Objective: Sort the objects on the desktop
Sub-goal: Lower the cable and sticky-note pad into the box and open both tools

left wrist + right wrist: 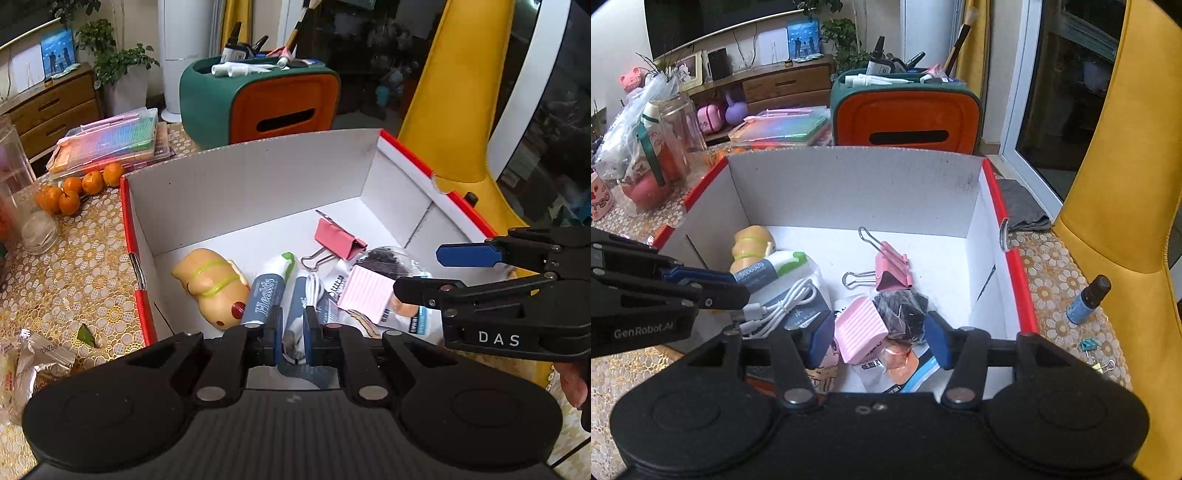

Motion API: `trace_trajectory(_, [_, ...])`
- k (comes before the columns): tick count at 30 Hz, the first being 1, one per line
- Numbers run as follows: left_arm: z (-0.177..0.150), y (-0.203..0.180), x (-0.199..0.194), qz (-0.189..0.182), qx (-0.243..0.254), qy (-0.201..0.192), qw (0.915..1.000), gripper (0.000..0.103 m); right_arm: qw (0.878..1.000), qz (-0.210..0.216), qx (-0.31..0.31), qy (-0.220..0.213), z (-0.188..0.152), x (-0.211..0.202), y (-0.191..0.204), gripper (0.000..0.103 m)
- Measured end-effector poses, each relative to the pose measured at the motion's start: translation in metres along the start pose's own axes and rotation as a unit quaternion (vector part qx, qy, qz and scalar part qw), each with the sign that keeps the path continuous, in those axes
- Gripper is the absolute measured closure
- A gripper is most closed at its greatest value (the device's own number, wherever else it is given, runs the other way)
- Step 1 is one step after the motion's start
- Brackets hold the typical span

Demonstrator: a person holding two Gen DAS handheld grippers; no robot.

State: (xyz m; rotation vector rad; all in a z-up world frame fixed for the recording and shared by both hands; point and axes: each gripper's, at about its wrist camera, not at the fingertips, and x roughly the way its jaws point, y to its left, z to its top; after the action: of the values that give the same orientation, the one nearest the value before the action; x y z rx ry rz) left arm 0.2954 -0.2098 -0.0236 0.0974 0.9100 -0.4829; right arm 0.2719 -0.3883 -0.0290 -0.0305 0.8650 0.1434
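Observation:
A red-edged white cardboard box (258,184) (849,184) holds a tan toy (210,284), a blue-grey tube (264,299), a white cable (783,306), a pink binder clip (340,240) (892,271), a pink ridged pad (365,291) (860,325) and snack packets (901,365). My left gripper (293,332) hangs over the box's near edge, jaws nearly closed with a narrow gap over the cable packet, gripping nothing clearly. My right gripper (879,339) is open over the box, its fingers either side of the pink pad; it also shows in the left wrist view (417,273).
A green and orange organiser (258,99) (905,110) with pens stands behind the box. Oranges (74,188), a coloured plastic case (110,140) and a glass jar (22,206) lie left. A small blue bottle (1086,301) and small clips (1097,354) lie right, beside a yellow chair (1126,184).

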Motion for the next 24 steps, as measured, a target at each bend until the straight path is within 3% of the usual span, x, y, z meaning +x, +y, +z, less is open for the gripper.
trace_trajectory(4, [-0.004,-0.003,-0.011,0.004,0.0,-0.013,0.9999,0.093,1.0,0.006,-0.005,-0.009,-0.001,-0.01,0.002,0.044])
trace_trajectory(5, [-0.006,-0.004,-0.015,0.003,-0.001,-0.018,0.9998,0.093,1.0,0.006,-0.006,-0.015,-0.002,-0.014,0.003,0.038])
trace_trajectory(24, [-0.028,-0.006,-0.074,-0.003,0.01,-0.056,0.9984,0.092,0.998,0.017,-0.023,-0.063,-0.02,-0.069,0.027,0.033])
